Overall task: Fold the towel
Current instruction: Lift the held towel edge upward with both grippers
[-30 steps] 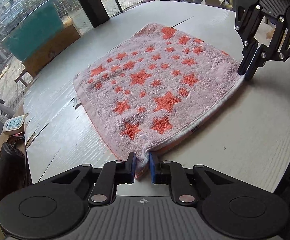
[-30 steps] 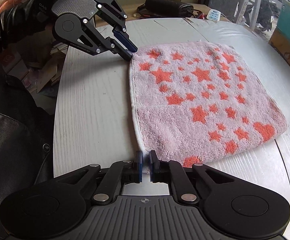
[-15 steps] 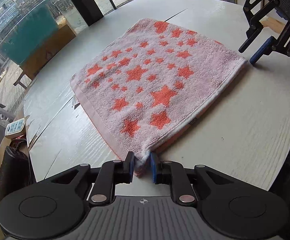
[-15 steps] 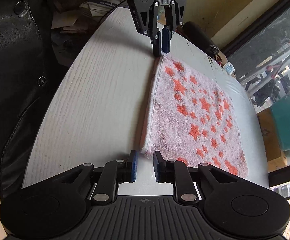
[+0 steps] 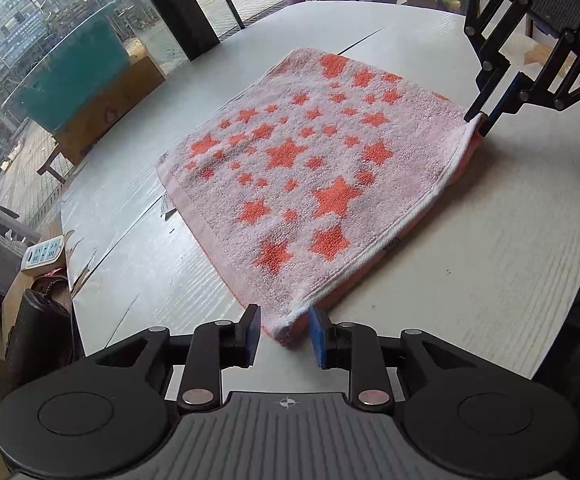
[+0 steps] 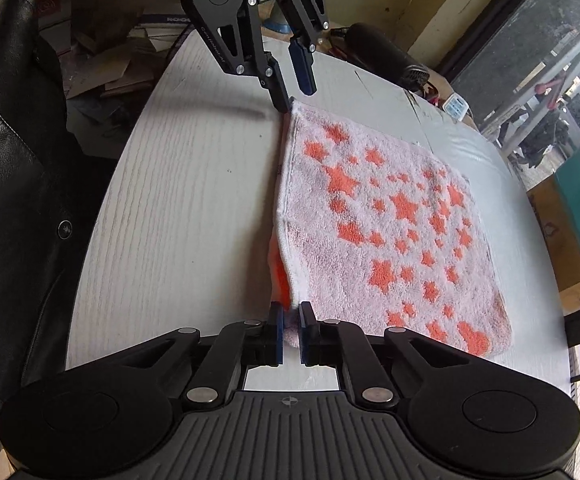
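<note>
pink terry towel (image 5: 314,176), star-patterned and folded square, lies flat on your pale woodgrain table (image 5: 470,272); your right gripper (image 6: 289,334) pinches one corner, your left gripper (image 5: 283,334) has just been opening, corner loose between its pads.

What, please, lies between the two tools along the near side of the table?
The towel's folded edge spans the whole stretch, from the right tool shut on one corner to the left tool, open beside the other, seen best in the right wrist view.
</note>
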A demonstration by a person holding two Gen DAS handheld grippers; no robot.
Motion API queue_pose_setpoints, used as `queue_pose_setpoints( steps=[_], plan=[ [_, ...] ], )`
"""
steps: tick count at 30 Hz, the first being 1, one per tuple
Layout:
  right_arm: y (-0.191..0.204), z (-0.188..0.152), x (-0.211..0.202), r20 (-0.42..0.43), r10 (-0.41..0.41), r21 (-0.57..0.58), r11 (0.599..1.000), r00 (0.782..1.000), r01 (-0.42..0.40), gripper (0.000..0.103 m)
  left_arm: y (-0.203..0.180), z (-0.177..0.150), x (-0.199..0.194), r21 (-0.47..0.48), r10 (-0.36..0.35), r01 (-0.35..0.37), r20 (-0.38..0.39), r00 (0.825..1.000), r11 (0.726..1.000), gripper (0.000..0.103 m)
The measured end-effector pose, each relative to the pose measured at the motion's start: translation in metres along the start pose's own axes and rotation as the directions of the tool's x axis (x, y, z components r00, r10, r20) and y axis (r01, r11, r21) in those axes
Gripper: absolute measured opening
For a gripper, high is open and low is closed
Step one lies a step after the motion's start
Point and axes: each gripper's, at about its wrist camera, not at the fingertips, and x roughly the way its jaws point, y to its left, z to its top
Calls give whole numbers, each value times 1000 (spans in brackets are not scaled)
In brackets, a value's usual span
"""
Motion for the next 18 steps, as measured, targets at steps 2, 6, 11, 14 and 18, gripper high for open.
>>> queue_pose_setpoints(
  steps=[2,6,11,14,18],
  plan=[
    [-8,3,-6,21,4,32,999,1000,-5,6,-9,1,-1,59,7,-8,7,1000,998,36],
    [-11,5,-5,11,22,45,999,1000,-23,6,-21,3,13,152,91,-82,-54,994,985,36],
    [-11,2,0,17,45,85,995,999,-46,6,-12,11,20,147,49,-35,-92,995,988,20],
    [-14,-3,0,46,50,141,989,998,-56,6,-5,13,24,97,13,-3,-108,994,995,12],
    [-14,-6,3,54,48,193,979,997,-57,5,2,14,23,-13,-12,10,-104,995,1000,9]
  ],
)
